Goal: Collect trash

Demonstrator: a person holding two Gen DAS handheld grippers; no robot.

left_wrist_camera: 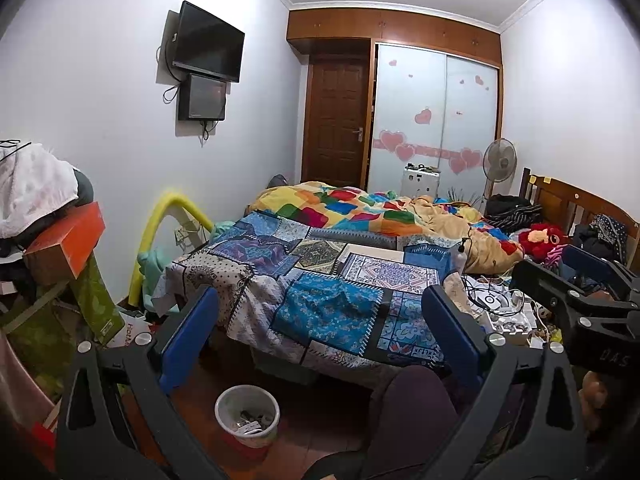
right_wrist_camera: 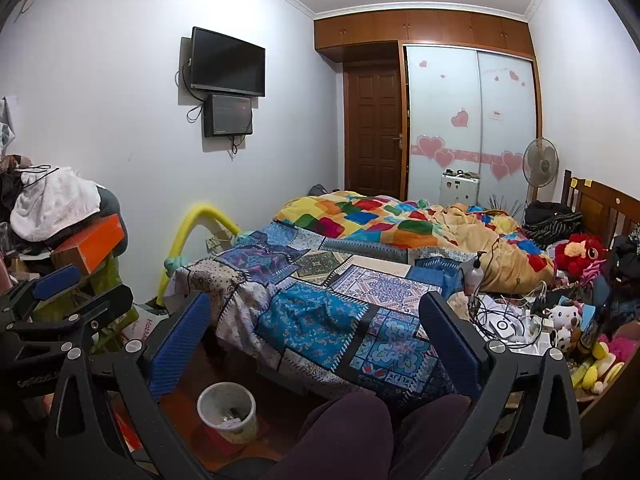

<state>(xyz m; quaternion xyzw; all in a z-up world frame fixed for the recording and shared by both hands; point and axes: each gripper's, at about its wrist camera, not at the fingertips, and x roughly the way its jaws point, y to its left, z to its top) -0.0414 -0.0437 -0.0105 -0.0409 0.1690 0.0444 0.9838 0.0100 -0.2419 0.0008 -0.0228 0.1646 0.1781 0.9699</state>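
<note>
A small white waste bin [left_wrist_camera: 247, 414] with some scraps inside stands on the brown floor at the foot of the bed; it also shows in the right wrist view [right_wrist_camera: 227, 411]. My left gripper [left_wrist_camera: 320, 312] is open and empty, held above the bin and facing the bed. My right gripper [right_wrist_camera: 316, 316] is open and empty too, in the same pose. The right gripper shows at the right edge of the left wrist view [left_wrist_camera: 576, 280], and the left gripper at the left edge of the right wrist view [right_wrist_camera: 64, 292]. No piece of trash is held.
A bed with a patchwork blanket [left_wrist_camera: 320, 280] fills the middle. Cables, chargers and small items [right_wrist_camera: 504, 320] and plush toys [right_wrist_camera: 576, 256] crowd its right side. Boxes and clothes [left_wrist_camera: 60, 248] pile at the left. A person's knees [right_wrist_camera: 352, 432] are below.
</note>
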